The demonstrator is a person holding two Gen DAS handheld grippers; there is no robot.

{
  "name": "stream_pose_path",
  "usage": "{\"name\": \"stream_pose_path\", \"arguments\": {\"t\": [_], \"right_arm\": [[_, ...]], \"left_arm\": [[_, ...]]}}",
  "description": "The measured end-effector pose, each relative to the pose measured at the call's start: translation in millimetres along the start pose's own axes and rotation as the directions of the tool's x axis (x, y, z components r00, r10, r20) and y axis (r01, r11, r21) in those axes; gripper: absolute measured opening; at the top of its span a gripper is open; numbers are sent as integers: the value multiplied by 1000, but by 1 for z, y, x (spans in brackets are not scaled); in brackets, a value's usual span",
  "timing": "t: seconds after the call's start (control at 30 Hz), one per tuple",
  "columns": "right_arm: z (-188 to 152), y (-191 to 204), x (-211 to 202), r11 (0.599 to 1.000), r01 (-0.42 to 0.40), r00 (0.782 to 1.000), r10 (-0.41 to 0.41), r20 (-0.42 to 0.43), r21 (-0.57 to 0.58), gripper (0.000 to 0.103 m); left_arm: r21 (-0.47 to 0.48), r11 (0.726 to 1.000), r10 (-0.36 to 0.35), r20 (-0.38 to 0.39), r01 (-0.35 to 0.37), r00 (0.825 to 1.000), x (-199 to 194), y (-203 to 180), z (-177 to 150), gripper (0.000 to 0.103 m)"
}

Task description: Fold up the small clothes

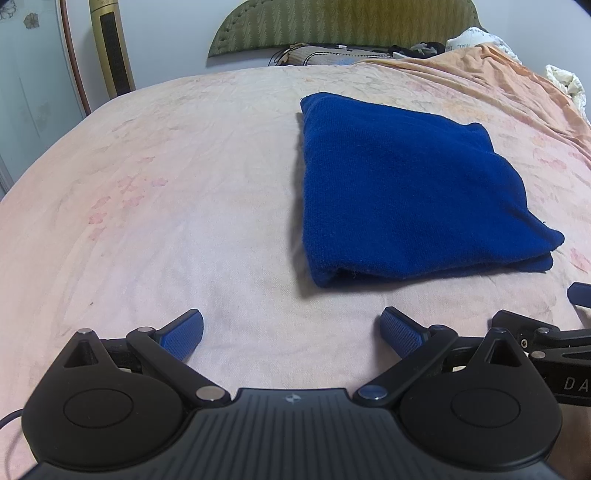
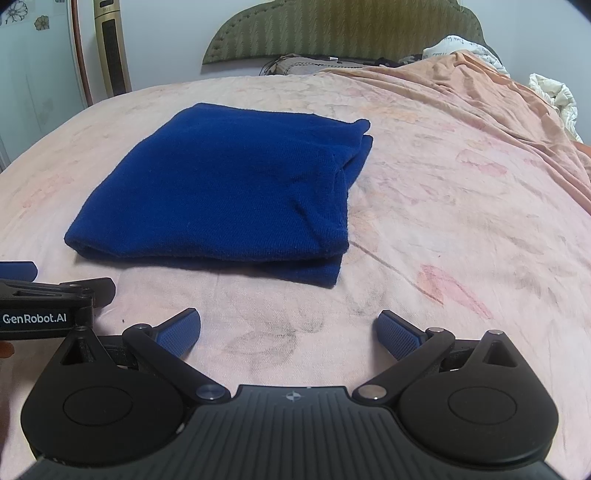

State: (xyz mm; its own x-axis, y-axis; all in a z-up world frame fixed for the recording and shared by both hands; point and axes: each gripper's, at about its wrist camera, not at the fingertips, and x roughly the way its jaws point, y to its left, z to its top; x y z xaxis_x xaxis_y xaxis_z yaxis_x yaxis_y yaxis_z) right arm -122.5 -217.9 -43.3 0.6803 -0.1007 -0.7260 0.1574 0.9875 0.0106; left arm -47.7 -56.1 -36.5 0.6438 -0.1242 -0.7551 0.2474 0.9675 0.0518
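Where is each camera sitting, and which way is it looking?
Left wrist view: sits on the left tongs, low over the pink bedsheet, facing the headboard; both blue pads show, open, and the right tongs peek in.
Right wrist view: sits on the right tongs, facing the same way, open; the left tongs peek in.
Both share the folded blue garment.

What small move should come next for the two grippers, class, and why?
Probably lift both away. The blue garment already lies folded in layers on the bed sheet, and the left gripper and right gripper sit open and empty, short of it.
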Motion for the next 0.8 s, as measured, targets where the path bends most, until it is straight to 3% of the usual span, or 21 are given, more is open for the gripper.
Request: {"name": "stream_pose_path", "arguments": {"t": [0.8], "right_arm": [[5, -1, -20, 1000, -14, 1000, 14, 27, -10, 102]], "left_arm": [[-2, 1000, 23, -9, -23, 1000, -11, 0, 2, 103]]}}
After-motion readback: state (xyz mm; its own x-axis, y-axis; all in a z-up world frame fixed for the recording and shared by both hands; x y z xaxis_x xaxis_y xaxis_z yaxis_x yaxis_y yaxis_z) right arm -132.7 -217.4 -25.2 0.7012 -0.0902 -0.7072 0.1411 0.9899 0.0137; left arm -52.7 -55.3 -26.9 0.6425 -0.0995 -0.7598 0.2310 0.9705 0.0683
